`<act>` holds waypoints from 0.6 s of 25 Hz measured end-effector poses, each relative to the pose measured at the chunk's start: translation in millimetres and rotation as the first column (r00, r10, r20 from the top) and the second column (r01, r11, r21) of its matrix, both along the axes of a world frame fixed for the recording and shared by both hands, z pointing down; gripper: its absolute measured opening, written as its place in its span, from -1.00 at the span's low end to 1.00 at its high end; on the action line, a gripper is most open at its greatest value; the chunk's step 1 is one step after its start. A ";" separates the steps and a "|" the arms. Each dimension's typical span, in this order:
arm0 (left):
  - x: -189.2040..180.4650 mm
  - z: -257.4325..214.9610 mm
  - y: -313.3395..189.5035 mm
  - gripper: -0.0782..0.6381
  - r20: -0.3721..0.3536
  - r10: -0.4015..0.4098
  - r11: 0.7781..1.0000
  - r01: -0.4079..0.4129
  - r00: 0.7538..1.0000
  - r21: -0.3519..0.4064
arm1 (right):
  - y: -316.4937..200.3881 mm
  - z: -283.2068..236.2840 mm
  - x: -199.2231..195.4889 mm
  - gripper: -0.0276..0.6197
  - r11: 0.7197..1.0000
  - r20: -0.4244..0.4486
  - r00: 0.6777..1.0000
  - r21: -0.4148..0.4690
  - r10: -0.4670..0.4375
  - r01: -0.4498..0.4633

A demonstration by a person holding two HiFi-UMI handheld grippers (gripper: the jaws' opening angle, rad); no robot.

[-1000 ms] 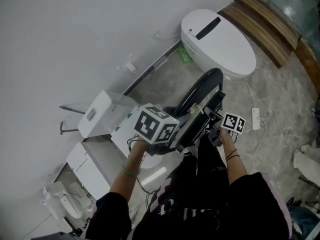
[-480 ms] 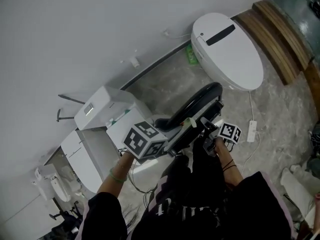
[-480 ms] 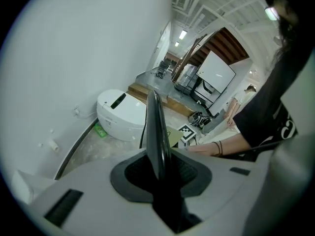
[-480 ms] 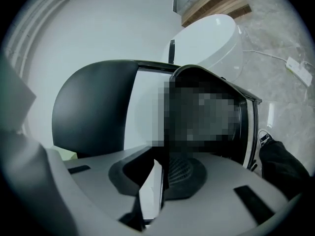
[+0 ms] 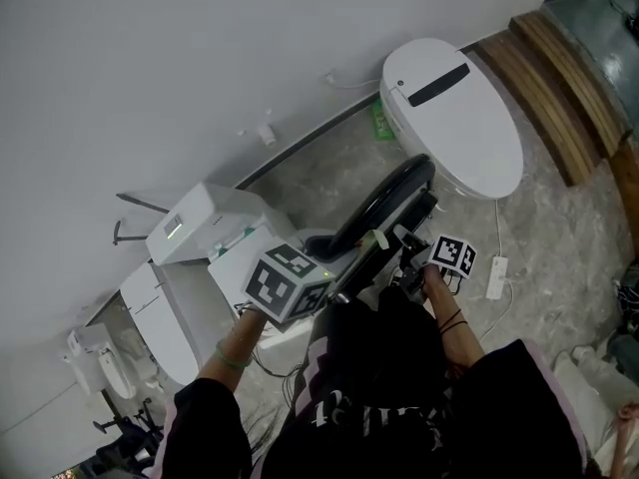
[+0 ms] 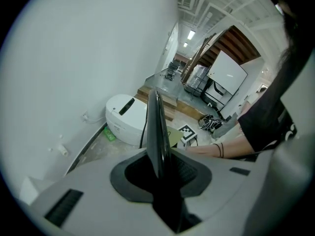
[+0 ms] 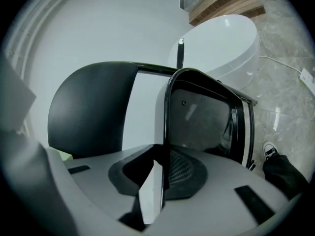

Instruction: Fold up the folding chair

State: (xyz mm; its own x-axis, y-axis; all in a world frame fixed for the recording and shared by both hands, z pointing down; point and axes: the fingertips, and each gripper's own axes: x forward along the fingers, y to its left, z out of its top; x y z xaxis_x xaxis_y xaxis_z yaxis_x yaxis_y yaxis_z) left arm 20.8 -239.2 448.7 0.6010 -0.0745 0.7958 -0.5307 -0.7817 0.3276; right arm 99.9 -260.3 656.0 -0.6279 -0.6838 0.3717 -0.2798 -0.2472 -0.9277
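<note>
The black folding chair is folded flat and stands on edge in front of me. My left gripper is shut on its thin black panel, which rises straight up from between the jaws of the left gripper. My right gripper is shut on the other side. In the right gripper view the black frame tube runs down between the jaws of the right gripper, with the rounded backrest to its left.
A white oval appliance stands by the wall just beyond the chair. White boxes lie at the left. A power strip and its cable lie on the marble floor at the right. Wooden steps are at the far right.
Both grippers have shifted slightly across the floor together with the chair. Both grips on the chair look unchanged.
</note>
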 end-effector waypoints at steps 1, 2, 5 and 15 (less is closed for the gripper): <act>3.9 -2.2 -6.8 -0.55 0.005 0.008 1.000 -0.008 1.000 0.011 | -8.9 -1.7 2.5 -0.71 1.000 0.005 1.000 0.004 0.005 -0.005; 7.1 -3.9 -12.5 -0.55 0.010 0.013 1.000 -0.013 1.000 0.021 | -16.7 -3.0 4.1 -0.71 1.000 0.010 1.000 0.007 0.005 -0.005; 7.7 -8.1 -24.8 -0.55 0.022 0.002 0.999 -0.002 1.000 0.032 | -36.2 -5.8 2.3 -0.70 1.000 0.012 1.000 0.018 -0.018 0.018; -50.5 3.0 -103.0 -0.55 0.004 -0.062 0.998 0.062 0.998 -0.026 | -110.3 1.9 -46.3 -0.70 1.000 -0.047 0.999 0.016 0.015 -0.014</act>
State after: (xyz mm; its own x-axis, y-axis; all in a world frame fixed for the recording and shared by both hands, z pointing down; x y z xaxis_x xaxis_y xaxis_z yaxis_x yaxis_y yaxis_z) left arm -29.8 -342.2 451.6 0.5932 -0.0904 0.8000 -0.5790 -0.7383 0.3459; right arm 53.7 -370.6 657.9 -0.5999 -0.6984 0.3903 -0.3202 -0.2374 -0.9171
